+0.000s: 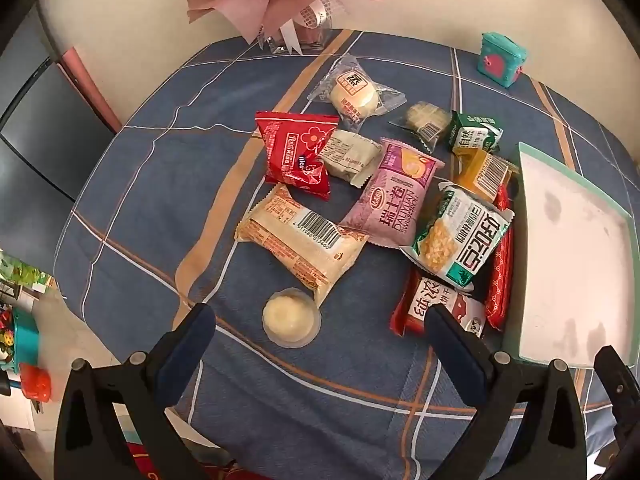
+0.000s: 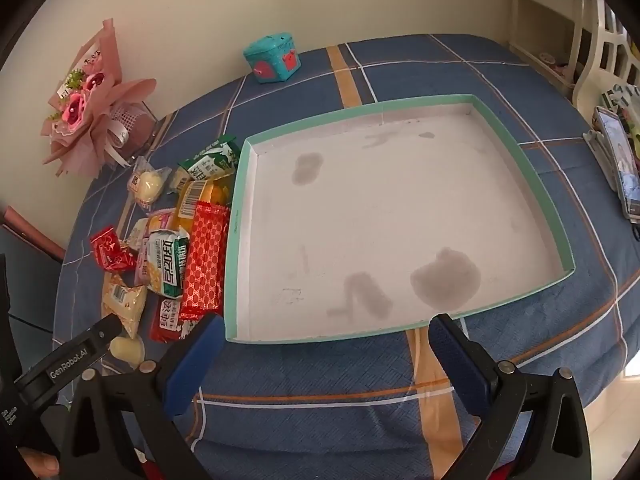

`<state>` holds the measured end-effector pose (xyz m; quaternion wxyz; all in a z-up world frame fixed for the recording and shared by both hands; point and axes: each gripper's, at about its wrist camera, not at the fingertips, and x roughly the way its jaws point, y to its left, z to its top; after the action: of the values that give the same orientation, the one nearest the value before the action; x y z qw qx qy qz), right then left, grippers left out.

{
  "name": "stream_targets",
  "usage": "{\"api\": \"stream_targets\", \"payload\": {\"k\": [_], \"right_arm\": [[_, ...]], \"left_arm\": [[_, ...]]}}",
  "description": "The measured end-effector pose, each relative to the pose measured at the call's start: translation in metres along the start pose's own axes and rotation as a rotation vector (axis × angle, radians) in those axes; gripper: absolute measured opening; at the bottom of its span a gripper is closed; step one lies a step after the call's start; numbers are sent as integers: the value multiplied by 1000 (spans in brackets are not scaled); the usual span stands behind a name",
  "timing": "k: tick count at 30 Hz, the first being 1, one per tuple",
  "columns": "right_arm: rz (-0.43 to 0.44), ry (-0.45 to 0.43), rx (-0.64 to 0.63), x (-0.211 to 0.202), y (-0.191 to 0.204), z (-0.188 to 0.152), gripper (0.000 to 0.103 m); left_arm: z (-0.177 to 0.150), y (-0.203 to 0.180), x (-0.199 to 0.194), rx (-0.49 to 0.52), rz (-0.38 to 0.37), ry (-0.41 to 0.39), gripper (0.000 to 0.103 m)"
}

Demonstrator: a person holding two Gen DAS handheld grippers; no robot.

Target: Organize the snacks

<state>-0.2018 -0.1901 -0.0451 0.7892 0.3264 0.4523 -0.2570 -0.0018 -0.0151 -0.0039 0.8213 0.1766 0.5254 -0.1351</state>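
Blue plaid tablecloth carries a shallow white cardboard tray with teal rim, holding nothing. Assorted wrapped snack packets lie heaped just beside it. Left gripper and right gripper hover spread, gripping nothing. Sorting not begun; every packet remains.

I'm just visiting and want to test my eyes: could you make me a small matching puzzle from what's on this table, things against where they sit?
Things:
1. jelly cup
2. teal toy box
3. flower bouquet
4. red patterned packet

Places:
A. against the tray's left rim
B. table's far-left corner
C. nearest the left gripper
D. far edge, behind the tray

Pairs: 1-C, 2-D, 3-B, 4-A
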Motion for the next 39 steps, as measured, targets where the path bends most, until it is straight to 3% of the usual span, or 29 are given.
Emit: {"api": "stream_targets", "payload": {"k": [39], "right_arm": [[-22, 11, -35, 2, 6, -1, 103]], "left_arm": [[-5, 4, -10, 22, -51, -18, 103]]}}
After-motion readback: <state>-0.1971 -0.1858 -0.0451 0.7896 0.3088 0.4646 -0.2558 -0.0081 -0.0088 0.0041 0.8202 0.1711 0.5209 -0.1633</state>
